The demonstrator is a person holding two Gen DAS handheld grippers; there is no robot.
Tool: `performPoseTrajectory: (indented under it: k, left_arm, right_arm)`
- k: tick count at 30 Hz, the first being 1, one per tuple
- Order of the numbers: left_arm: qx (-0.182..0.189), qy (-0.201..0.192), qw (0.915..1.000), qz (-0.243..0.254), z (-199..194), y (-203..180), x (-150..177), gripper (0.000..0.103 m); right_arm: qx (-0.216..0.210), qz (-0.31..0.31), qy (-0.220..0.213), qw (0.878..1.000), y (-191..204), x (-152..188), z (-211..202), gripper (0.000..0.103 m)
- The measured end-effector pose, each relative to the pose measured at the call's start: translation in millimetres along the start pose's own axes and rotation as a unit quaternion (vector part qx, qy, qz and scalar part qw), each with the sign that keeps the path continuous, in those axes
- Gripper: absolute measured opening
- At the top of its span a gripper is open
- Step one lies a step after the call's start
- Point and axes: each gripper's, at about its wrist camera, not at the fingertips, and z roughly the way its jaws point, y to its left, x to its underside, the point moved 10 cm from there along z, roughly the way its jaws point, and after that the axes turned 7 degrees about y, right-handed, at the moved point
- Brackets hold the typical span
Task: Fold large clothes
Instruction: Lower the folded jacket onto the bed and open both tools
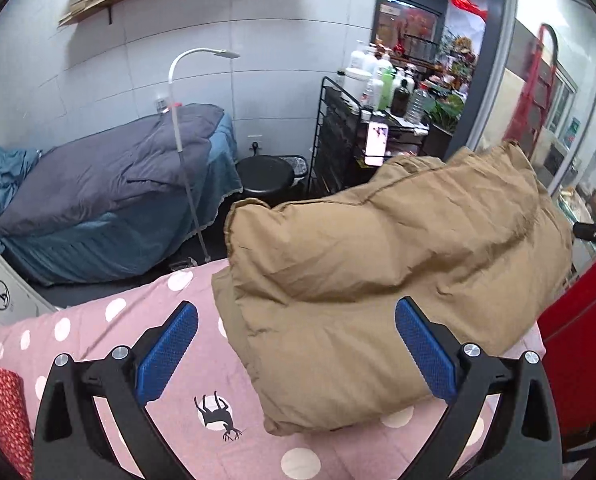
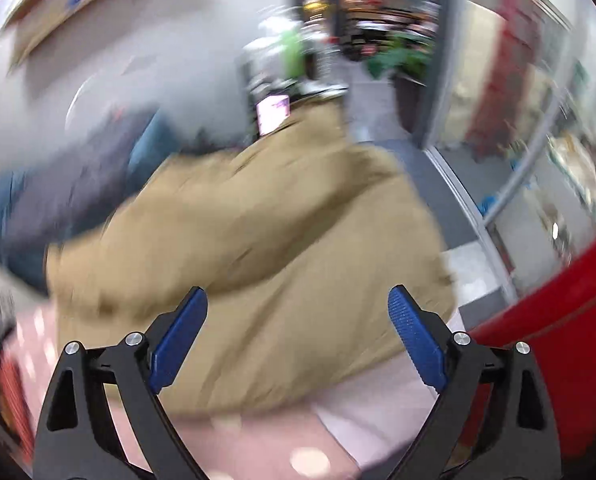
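A tan padded jacket (image 1: 378, 256) lies folded in a thick bundle on a pink polka-dot sheet (image 1: 145, 312). My left gripper (image 1: 295, 344) is open and empty, hovering just above the jacket's near left edge. In the right wrist view, which is motion-blurred, the same jacket (image 2: 257, 248) fills the middle. My right gripper (image 2: 298, 332) is open and empty above its near edge. The tip of the right gripper shows at the far right of the left wrist view (image 1: 594, 232).
A red object (image 1: 578, 340) stands close on the right, also in the right wrist view (image 2: 558, 308). Beyond the pink sheet are a bed with a grey quilt (image 1: 109, 176), a floor lamp (image 1: 185, 136), a black stool (image 1: 263, 176) and a rack of bottles (image 1: 378, 92).
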Motion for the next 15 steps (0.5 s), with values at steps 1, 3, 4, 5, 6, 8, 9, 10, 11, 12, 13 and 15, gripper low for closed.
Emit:
performPoseTrajectory:
  k: [1, 3, 4, 5, 6, 8, 9, 10, 11, 12, 13, 15]
  left_arm:
    - [0.003, 0.003, 1.0, 0.008, -2, -8, 2, 0.097]
    - [0.016, 0.011, 0.9997, 0.014, -5, -23, 6, 0.097]
    - [0.016, 0.015, 0.9996, 0.016, -6, -27, 9, 0.097]
    - [0.015, 0.019, 0.9995, 0.018, -7, -32, 11, 0.097]
    - [0.013, 0.023, 0.9994, 0.022, -7, -37, 13, 0.097]
    - [0.009, 0.028, 0.999, 0.034, -8, -47, 17, 0.097]
    - [0.006, 0.032, 0.9987, 0.039, -8, -51, 19, 0.097]
    - [-0.001, 0.042, 0.9983, 0.041, -6, -55, 22, 0.097]
    - [-0.002, 0.05, 0.9979, 0.041, -4, -58, 24, 0.097]
    - [0.003, 0.055, 0.9976, 0.041, -4, -62, 25, 0.097]
    - [0.009, 0.059, 0.9973, 0.043, -3, -66, 27, 0.097]
    - [0.004, 0.06, 0.9969, 0.05, -4, -71, 30, 0.097]
  right_arm:
    - [0.008, -0.026, 0.004, 1.0, 18, 8, -4, 0.091]
    - [0.006, -0.053, 0.013, 0.998, 44, 21, -9, 0.091]
    - [0.005, -0.065, 0.02, 0.998, 56, 28, -11, 0.091]
    - [0.008, -0.073, 0.026, 0.997, 63, 32, -13, 0.091]
    - [0.018, -0.083, 0.033, 0.996, 71, 38, -14, 0.091]
    - [0.049, -0.099, 0.041, 0.993, 80, 44, -17, 0.091]
    - [0.063, -0.106, 0.044, 0.991, 84, 46, -16, 0.091]
    - [0.083, -0.117, 0.051, 0.988, 87, 50, -14, 0.091]
    - [0.091, -0.121, 0.055, 0.987, 88, 57, -15, 0.091]
    - [0.097, -0.125, 0.061, 0.986, 88, 59, -15, 0.091]
    - [0.097, -0.125, 0.061, 0.986, 88, 59, -15, 0.091]
    - [0.096, -0.124, 0.067, 0.985, 87, 62, -12, 0.091]
